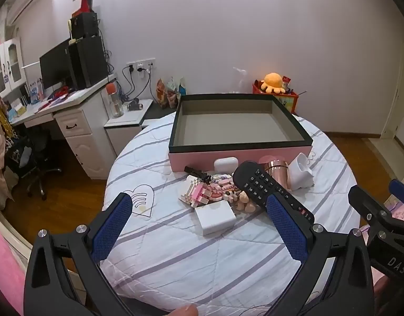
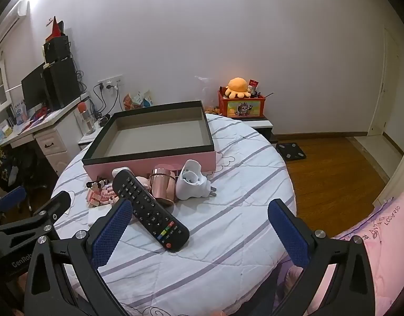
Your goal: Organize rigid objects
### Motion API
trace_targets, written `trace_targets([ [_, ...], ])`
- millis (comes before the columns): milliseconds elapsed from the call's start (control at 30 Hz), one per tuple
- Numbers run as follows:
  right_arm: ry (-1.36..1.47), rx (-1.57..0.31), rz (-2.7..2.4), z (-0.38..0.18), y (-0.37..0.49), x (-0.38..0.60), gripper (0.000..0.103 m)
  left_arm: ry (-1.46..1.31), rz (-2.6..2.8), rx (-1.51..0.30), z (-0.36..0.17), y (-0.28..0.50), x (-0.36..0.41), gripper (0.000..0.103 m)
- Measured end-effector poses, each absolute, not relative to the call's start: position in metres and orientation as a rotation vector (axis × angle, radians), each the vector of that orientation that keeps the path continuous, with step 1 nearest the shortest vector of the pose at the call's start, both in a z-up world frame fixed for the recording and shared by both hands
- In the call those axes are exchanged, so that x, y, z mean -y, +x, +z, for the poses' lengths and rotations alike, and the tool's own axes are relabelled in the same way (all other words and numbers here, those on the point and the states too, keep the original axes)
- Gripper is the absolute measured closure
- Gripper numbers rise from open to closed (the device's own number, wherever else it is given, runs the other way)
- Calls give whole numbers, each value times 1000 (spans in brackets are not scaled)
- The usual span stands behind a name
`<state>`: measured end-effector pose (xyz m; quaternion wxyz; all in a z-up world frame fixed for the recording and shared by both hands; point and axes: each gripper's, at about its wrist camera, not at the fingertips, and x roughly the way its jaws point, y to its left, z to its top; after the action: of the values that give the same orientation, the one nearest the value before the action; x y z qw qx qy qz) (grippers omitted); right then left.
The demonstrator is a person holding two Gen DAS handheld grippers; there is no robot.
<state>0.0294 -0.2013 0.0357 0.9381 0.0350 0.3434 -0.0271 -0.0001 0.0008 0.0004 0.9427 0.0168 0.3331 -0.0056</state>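
Note:
A pink box with a black rim (image 1: 239, 155) (image 2: 149, 164) stands open and empty at the far side of the round quilted table. In front of it lie a black remote (image 1: 265, 187) (image 2: 149, 208), a rose-gold cup (image 1: 277, 171) (image 2: 163, 184), a white plug adapter (image 1: 302, 171) (image 2: 192, 181), a white earbud case (image 1: 225, 163), a white charger block (image 1: 218, 217) and pink block toys (image 1: 210, 192) (image 2: 99, 196). My left gripper (image 1: 199, 226) is open, above the table short of the charger. My right gripper (image 2: 199, 229) is open, right of the remote.
A white desk with a monitor (image 1: 57, 71) and a chair stands at the left. A red toy box with an orange plush (image 2: 239, 102) sits behind the table. A black scale (image 2: 291, 151) lies on the wood floor. Pink bedding (image 2: 373, 237) is at right.

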Motion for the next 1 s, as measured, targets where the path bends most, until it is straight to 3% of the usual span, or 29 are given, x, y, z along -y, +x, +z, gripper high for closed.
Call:
trace_targets([
  [1000,34,-687,-38,40,26,192,0,22,-6,-674,5,-8,-10,0],
])
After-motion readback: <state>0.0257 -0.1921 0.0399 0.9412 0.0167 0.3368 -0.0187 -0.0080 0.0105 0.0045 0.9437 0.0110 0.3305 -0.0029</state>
